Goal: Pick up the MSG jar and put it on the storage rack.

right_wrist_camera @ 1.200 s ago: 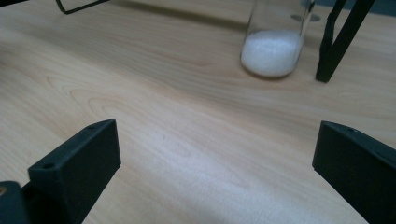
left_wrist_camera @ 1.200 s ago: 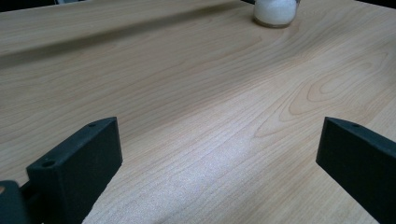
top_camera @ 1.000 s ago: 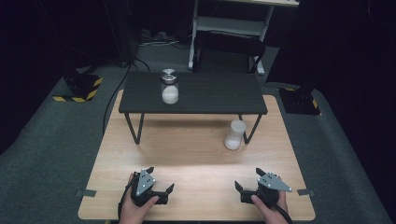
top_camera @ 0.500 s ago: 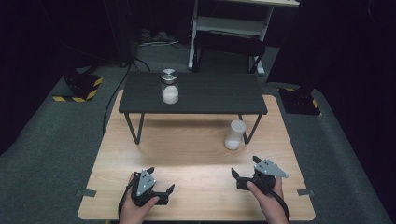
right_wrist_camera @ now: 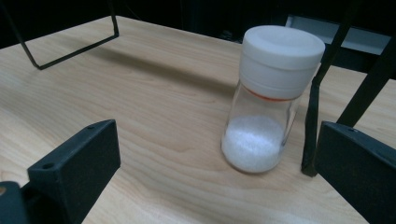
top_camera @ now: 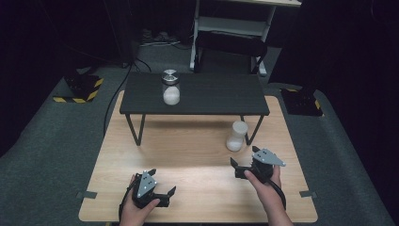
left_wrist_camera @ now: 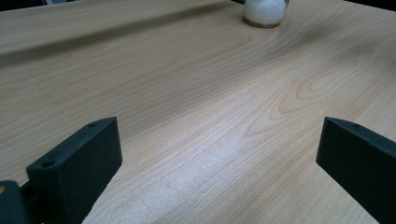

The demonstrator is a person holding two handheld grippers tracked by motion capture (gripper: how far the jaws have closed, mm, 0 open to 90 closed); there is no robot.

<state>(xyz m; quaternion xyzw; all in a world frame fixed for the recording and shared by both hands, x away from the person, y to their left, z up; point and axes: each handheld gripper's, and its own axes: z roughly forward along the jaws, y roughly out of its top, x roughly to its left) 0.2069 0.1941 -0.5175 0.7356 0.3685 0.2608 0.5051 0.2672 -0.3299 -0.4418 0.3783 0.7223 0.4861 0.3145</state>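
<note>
At the left of the high view, the left claw (top_camera: pixel 164 195) sits low over the near edge of the wooden bench (top_camera: pixel 188 155), held in the person's left hand (top_camera: pixel 136 212). Its jaws are spread wide and pinch nothing; in the left gripper view they frame bare wood grain, with the base of the jar (left_wrist_camera: pixel 265 11) far off at the top edge.

Farther back, a low black shelf (top_camera: pixel 207 94) on thin metal legs stands across the far part of the bench. On its left half stands a glass shaker (top_camera: pixel 170 87) with a metal top, white grains filling its lower part.

Moving right, the jar (top_camera: pixel 236 135) stands upright on the bench, just in front of the shelf's right leg and partly under its front edge. It is clear glass with a white cap, an orange band under the cap, and white grains in the bottom. In the right gripper view the jar (right_wrist_camera: pixel 271 98) stands just beside the black leg (right_wrist_camera: pixel 312 126), whether touching I cannot tell.

The right claw (top_camera: pixel 242 165), in the person's right hand (top_camera: pixel 264 181), hangs just short of the jar, pointing toward it. Its jaws are spread wide and empty; the jar stands ahead of them, nearer the right jaw, apart from both.
</note>
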